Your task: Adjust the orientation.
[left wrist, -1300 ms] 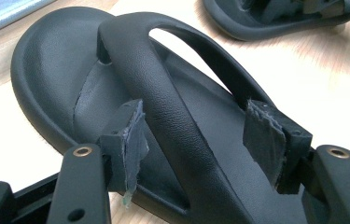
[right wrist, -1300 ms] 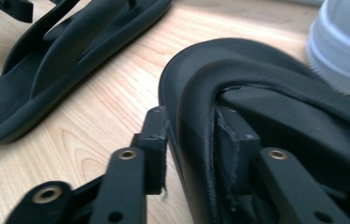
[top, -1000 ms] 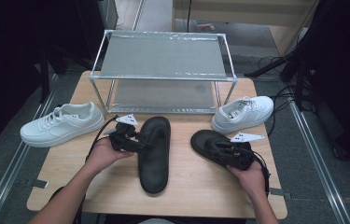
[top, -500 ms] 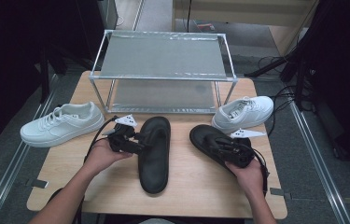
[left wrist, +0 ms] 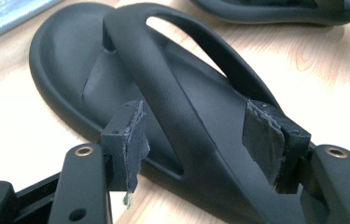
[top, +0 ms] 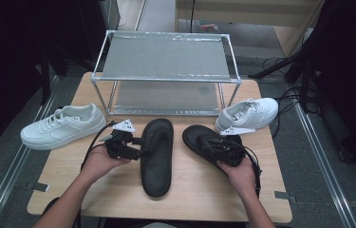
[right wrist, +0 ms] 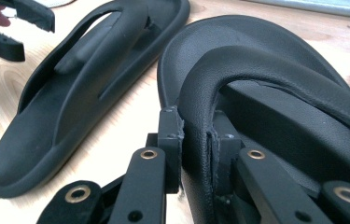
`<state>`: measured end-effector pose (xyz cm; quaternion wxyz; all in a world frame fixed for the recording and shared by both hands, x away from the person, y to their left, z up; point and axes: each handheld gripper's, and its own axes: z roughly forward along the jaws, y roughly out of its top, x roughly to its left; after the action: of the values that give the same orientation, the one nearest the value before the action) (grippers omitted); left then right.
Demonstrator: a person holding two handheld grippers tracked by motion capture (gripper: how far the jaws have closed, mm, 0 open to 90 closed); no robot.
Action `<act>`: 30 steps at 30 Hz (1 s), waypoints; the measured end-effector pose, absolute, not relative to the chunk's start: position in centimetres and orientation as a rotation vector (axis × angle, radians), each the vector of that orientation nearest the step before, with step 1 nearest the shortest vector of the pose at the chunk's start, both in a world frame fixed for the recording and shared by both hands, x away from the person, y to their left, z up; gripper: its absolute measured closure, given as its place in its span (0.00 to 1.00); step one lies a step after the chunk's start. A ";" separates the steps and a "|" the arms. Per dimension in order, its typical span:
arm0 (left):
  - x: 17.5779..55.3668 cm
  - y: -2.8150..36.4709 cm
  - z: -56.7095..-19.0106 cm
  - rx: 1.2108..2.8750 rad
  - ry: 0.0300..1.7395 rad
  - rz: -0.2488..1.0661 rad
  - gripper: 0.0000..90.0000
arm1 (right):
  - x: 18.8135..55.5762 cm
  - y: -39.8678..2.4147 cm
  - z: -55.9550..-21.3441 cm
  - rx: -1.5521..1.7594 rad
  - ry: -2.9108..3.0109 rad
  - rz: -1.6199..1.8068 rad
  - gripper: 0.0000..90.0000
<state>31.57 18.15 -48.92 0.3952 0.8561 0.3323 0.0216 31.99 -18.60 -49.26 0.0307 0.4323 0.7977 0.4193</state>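
Observation:
Two black thong sandals lie on the wooden table (top: 261,190). The left sandal (top: 156,156) (left wrist: 70,70) points away from me. My left gripper (top: 135,148) (left wrist: 196,140) is open, with one pad (left wrist: 126,140) on each side of its strap (left wrist: 163,84) and a gap on both sides. The right sandal (top: 199,140) (right wrist: 266,60) lies at an angle. My right gripper (top: 223,149) (right wrist: 196,140) is shut on its strap (right wrist: 238,65) near the heel end. The left sandal (right wrist: 70,107) and the left gripper (right wrist: 14,23) show farther off in the right gripper view.
A metal two-shelf rack (top: 166,61) stands at the back of the table. One white sneaker (top: 64,126) lies at the table's left edge. Another white sneaker (top: 247,114) sits right of the rack, just behind the right sandal. Cables run along the floor at right.
The right gripper has drawn the right sandal slightly to the left and away from me. The left gripper has stayed around the left sandal's strap.

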 end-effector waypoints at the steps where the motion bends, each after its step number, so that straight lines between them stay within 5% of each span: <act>1: 31.4 18.3 -48.9 2.176 0.843 0.057 0.44 | 32.1 -18.4 -49.3 1.338 2.458 1.287 0.88; 19: 28.9 20.1 -49.3 2.140 0.922 0.077 0.48 | 35.0 -14.9 -50.1 1.391 2.479 1.223 0.88; 30: 28.4 20.2 -49.6 2.111 0.957 0.097 0.59 | 36.1 -13.9 -50.8 1.394 2.454 1.208 0.87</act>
<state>28.39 20.22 -49.60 0.3994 0.8342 0.3783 0.0383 36.11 -13.85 -50.79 0.0359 0.4539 0.7988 0.3932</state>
